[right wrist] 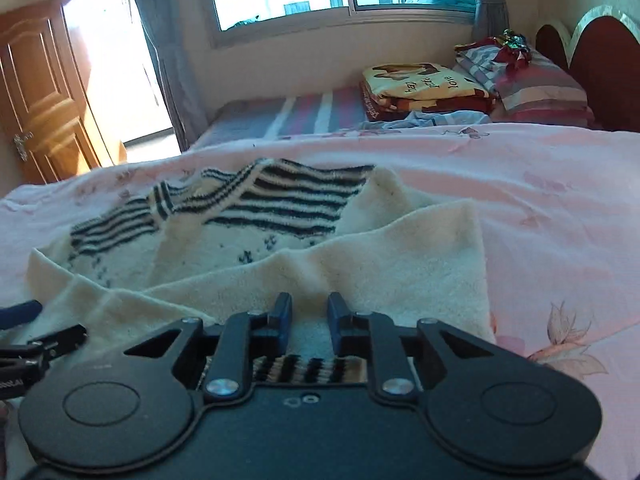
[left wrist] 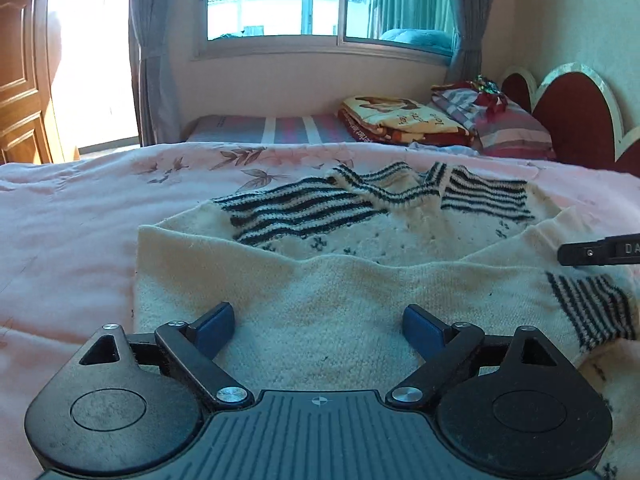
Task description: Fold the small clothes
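A cream knitted sweater point(left wrist: 340, 300) with black-striped shoulders and cuffs lies on the pink bedspread point(left wrist: 60, 220), its lower part folded up over the body. My left gripper point(left wrist: 318, 326) hovers over the near fold. Its jaws are wide apart and still opening, with cloth under them and nothing pinched. In the right wrist view my right gripper point(right wrist: 309, 316) is shut on a bunched fold of the sweater point(right wrist: 380, 248), and a striped edge shows behind the pads. One right finger point(left wrist: 600, 248) enters the left view from the right. The left gripper's fingertips point(right wrist: 24, 312) show at lower left.
Folded blankets point(left wrist: 396, 120) and a striped pillow point(left wrist: 512, 128) lie at the far side by the red headboard point(left wrist: 576, 116). A window with grey curtains is behind the bed. A wooden door point(left wrist: 20, 80) stands at the left. Pink bedspread point(right wrist: 560, 200) stretches right of the sweater.
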`<state>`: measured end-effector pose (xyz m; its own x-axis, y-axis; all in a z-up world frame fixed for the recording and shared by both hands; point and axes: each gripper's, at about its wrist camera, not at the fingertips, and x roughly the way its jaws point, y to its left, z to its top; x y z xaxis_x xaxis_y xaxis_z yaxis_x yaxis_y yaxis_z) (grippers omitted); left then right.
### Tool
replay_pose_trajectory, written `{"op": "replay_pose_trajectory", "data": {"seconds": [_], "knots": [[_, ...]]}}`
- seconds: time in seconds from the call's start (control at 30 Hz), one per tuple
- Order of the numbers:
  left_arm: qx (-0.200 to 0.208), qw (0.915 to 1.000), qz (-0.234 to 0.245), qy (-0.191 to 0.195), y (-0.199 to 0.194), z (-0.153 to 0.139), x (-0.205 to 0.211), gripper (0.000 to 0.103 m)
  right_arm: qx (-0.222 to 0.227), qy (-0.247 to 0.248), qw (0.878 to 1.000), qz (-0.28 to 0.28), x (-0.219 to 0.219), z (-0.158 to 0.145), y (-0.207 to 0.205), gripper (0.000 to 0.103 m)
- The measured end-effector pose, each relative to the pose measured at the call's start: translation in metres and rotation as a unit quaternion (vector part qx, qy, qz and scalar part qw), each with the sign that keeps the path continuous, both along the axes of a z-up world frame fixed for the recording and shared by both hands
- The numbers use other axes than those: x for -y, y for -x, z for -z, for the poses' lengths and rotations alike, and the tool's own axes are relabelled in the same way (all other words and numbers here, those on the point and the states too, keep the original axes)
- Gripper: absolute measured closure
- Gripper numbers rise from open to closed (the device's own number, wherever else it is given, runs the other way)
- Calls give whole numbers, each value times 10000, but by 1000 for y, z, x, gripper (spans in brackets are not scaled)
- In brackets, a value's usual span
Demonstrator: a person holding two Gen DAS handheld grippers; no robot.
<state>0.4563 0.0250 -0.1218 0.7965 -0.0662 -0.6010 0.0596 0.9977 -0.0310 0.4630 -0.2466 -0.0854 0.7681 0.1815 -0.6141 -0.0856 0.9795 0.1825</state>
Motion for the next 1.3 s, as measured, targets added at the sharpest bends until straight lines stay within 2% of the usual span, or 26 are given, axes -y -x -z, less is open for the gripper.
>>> {"op": "replay_pose_trajectory", "data": {"seconds": [0.07, 0.17, 0.27, 0.33, 0.37, 0.67, 0.83, 0.9, 0.97, 1.0, 1.1, 1.17, 1.23, 1.27, 1.3], "knots": [[144, 9996, -124, 187, 12, -10, -7, 13, 306, -60, 9995, 15, 12, -13, 17, 78], [194, 9995, -157, 190, 29, -13, -7, 13, 520, -137, 9985, -94, 25, -21, 41, 78], [-103, 9999, -110, 6, 34, 5, 2, 13, 388, -200, 9981, -426, 26, -11, 55, 78], [8, 9996, -113, -267, 39, 9, 12, 12, 51, -116, 9979, -643, 19, 1, 54, 78], [-14, 9995, -143, -280, 39, 8, 13, 12, -77, 10, 9976, -687, 15, 9, 54, 78], [-3, 9983, -348, -467, 41, 8, 20, 11, 3, 316, 9966, -764, 6, 13, 59, 78], [-60, 9960, -515, -727, 44, 5, 24, 6, -9, 351, 9951, -925, 11, 11, 60, 78], [-112, 9943, -582, -892, 52, -1, 25, 5, -40, 262, 9959, -867, 18, 5, 63, 76], [-82, 9926, -632, -1033, 67, -10, 25, 5, 30, 151, 9969, -773, 28, -3, 73, 68], [-50, 9927, -614, -1037, 76, -13, 23, 5, 52, 57, 9970, -765, 34, -6, 79, 67], [-51, 9942, -587, -899, 113, -21, 12, 5, 31, -430, 9961, -767, 59, -15, 106, 60], [-70, 9950, -674, -733, 145, -23, -3, 6, -149, -878, 9926, -831, 77, -16, 129, 46], [-15, 9942, -932, -532, 179, -23, -18, 6, -452, -1248, 9871, -890, 93, -11, 158, 40], [-1, 9948, -991, -229, 200, -22, -29, 9, -660, -1371, 9841, -922, 97, -7, 173, 40], [-62, 9950, -997, -14, 215, -21, -37, 20, -834, -1470, 9815, -902, 100, -2, 191, 40]]}}
